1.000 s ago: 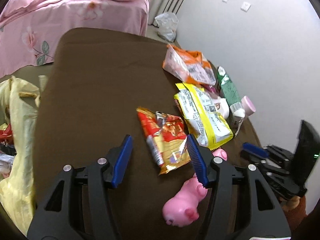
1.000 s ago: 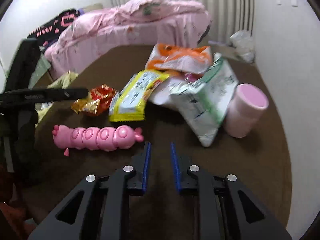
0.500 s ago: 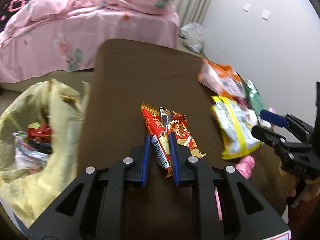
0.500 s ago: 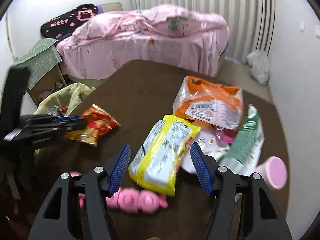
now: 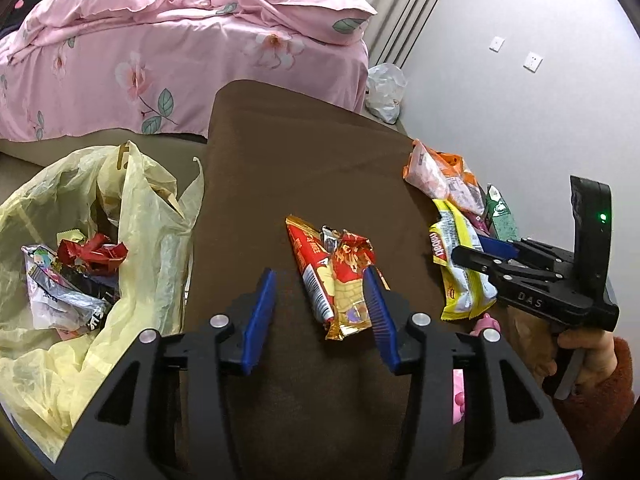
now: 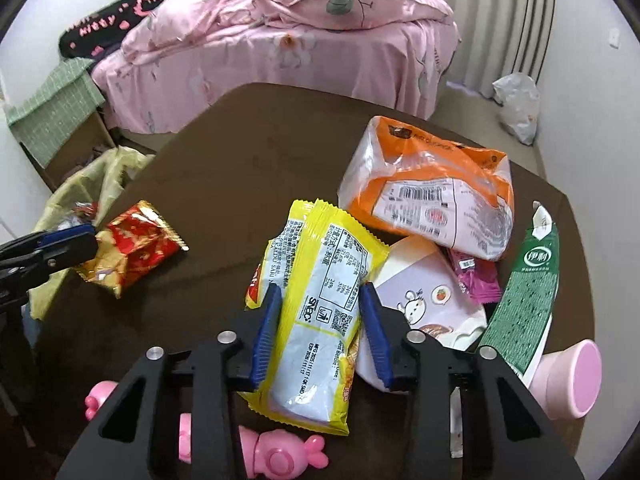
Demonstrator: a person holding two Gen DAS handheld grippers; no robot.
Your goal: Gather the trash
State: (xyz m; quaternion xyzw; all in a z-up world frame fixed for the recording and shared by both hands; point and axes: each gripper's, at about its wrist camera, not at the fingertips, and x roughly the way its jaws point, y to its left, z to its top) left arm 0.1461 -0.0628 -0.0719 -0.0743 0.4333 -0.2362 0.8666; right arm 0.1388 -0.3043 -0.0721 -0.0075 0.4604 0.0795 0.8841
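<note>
On the brown table (image 5: pixel 280 168) lies a crumpled red snack wrapper (image 5: pixel 336 276). My left gripper (image 5: pixel 320 276) stands over it, jaws opening; the wrapper rests against the right blue finger and nothing presses on it. A yellow snack packet (image 6: pixel 320 312) sits between the fingers of my right gripper (image 6: pixel 320 292). Those jaws are closing, and the pads squeeze the packet's sides. In the left wrist view the right gripper (image 5: pixel 472 250) rests on the yellow packet (image 5: pixel 456 280). The left gripper (image 6: pixel 76 240) shows at the red wrapper (image 6: pixel 132 244) in the right wrist view.
A yellow trash bag (image 5: pixel 80 280) with wrappers inside hangs open at the table's left edge. An orange bag (image 6: pixel 432 184), white card (image 6: pixel 420 296), magenta sachet (image 6: pixel 476 276), green carton (image 6: pixel 528 304), pink cup (image 6: pixel 576 380) and pink toy (image 6: pixel 280 456) crowd the right side. A pink bed (image 5: pixel 160 52) stands behind.
The left jaws, shut around the red wrapper half a second ago, have spread apart. The right jaws, wide around the yellow packet, have closed onto it.
</note>
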